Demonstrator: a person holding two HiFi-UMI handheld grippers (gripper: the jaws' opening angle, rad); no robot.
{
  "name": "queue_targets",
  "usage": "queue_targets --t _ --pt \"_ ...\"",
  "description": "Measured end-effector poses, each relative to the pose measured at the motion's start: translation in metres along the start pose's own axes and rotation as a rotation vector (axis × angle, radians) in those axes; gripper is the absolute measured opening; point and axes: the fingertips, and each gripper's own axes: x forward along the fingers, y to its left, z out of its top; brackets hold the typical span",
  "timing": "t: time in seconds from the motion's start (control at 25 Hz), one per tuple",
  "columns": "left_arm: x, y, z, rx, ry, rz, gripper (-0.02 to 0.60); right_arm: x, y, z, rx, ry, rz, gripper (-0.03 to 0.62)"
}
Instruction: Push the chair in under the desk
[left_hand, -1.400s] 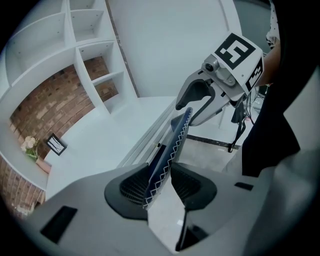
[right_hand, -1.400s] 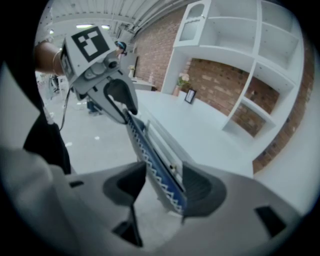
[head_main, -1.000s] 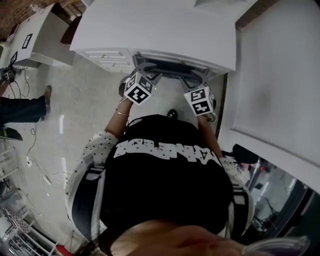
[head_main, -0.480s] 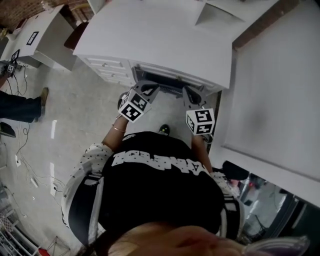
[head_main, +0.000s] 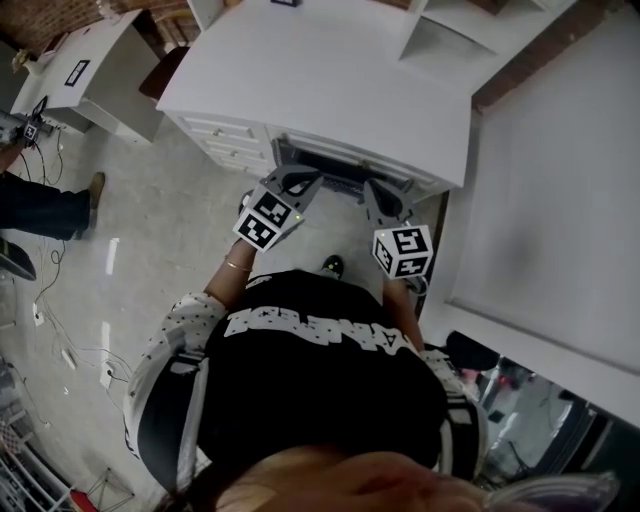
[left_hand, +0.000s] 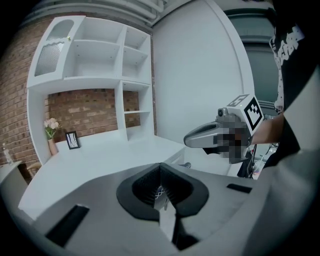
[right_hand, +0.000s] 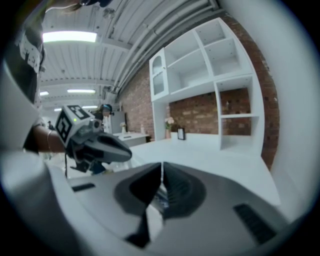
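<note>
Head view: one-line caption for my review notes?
From above: left gripper and right gripper, both shut and empty, held before the white desk, the chair mostly tucked under it.

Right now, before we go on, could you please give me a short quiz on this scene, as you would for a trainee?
1. True or false: the left hand-held gripper has its jaws wide apart.
2. In the left gripper view, what stands at the far end of the desk? A) a laptop B) a vase of flowers and a small picture frame C) a stack of books
3. Fill in: the wall behind the white shelf unit is made of ____.
Key: 1. False: the jaws are shut, with nothing between them. 2. B. 3. Brick.
</note>
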Motion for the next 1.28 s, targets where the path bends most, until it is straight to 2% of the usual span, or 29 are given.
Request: queue_targets --t 0.56,1.28 --pt "-0.009 0.005 -0.010 -0.002 0.023 0.034 0.035 0.009 0.012 0.002 -0.009 0.000 0.064 0.031" --pt "-0.022 0.004 -0.016 -0.011 0.029 0.047 0.035 0.009 0.026 0.001 0.004 0.002 0.091 0.031"
